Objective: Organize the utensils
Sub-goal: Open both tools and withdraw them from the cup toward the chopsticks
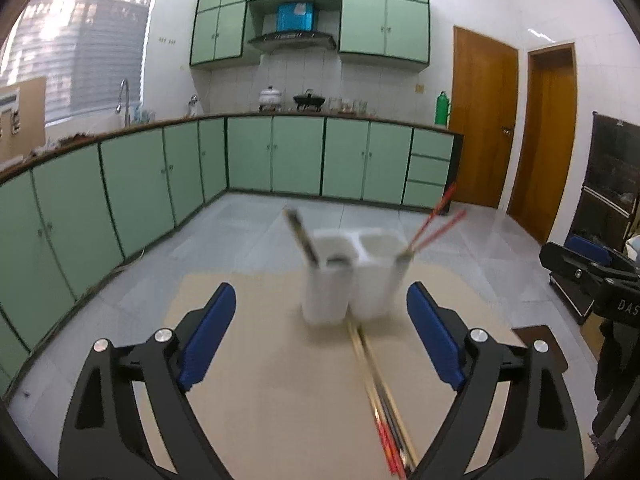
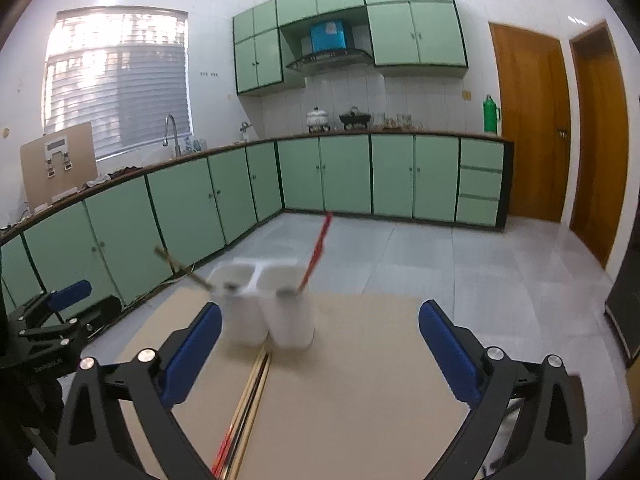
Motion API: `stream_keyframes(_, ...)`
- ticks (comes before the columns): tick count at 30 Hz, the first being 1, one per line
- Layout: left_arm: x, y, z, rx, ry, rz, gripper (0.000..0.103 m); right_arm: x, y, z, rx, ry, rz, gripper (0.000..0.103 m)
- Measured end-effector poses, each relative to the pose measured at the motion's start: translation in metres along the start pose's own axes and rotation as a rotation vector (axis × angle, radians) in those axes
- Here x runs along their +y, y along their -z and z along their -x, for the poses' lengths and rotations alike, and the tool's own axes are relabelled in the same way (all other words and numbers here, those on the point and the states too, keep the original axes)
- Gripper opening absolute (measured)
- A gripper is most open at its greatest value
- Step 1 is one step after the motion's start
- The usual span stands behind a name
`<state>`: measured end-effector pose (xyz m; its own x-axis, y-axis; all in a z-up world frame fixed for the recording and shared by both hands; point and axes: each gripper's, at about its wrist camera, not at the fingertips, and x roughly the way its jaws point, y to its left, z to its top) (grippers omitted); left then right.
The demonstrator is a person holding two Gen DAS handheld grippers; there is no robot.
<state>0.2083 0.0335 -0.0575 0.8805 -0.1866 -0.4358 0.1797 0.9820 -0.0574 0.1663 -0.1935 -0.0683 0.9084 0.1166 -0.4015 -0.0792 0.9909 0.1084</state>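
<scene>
A white holder with two compartments [image 1: 352, 280] stands at the far end of a tan table [image 1: 280, 380]. Its left compartment holds a dark chopstick [image 1: 302, 238]; its right holds red chopsticks [image 1: 436, 222]. A bundle of loose chopsticks [image 1: 384, 400], wooden, dark and red, lies on the table in front of it. My left gripper [image 1: 320, 336] is open and empty above the table, short of the holder. In the right wrist view the holder [image 2: 266, 308] and the loose chopsticks [image 2: 244, 412] show too. My right gripper [image 2: 320, 348] is open and empty.
The table stands in a kitchen with green cabinets [image 1: 276, 156] and a tiled floor [image 1: 248, 232] beyond its far edge. The right gripper shows at the right edge of the left wrist view [image 1: 592, 276]. Wooden doors [image 2: 528, 120] are at the right.
</scene>
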Motion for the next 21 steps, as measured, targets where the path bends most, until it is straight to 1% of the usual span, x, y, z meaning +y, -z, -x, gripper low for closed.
stream_keyframes(4, 0.003, 0.032, 0.010, 0.055, -0.013, 0.008, 0.086, 0.006, 0.031, 0.004, 0.060, 0.005, -0.005, 0.097)
stream_keyframes(7, 0.004, 0.059, 0.013, 0.100, -0.037, -0.009, 0.086, 0.013, 0.061, 0.002, 0.119, 0.020, 0.012, 0.097)
stream_keyframes(13, 0.005, 0.107, 0.008, 0.190, -0.078, -0.034, 0.086, 0.024, 0.107, -0.005, 0.219, 0.016, 0.009, 0.097)
stream_keyframes(18, 0.012, 0.132, 0.002, 0.257, -0.097, -0.028, 0.086, 0.038, 0.139, -0.012, 0.286, 0.009, 0.036, 0.097)
stream_keyframes(20, 0.017, 0.139, 0.002, 0.276, -0.108, -0.024, 0.086, 0.042, 0.146, -0.015, 0.302, 0.003, 0.048, 0.096)
stream_keyframes(21, 0.019, 0.141, 0.002, 0.282, -0.112, -0.023, 0.086, 0.044, 0.149, -0.017, 0.316, -0.004, 0.049, 0.094)
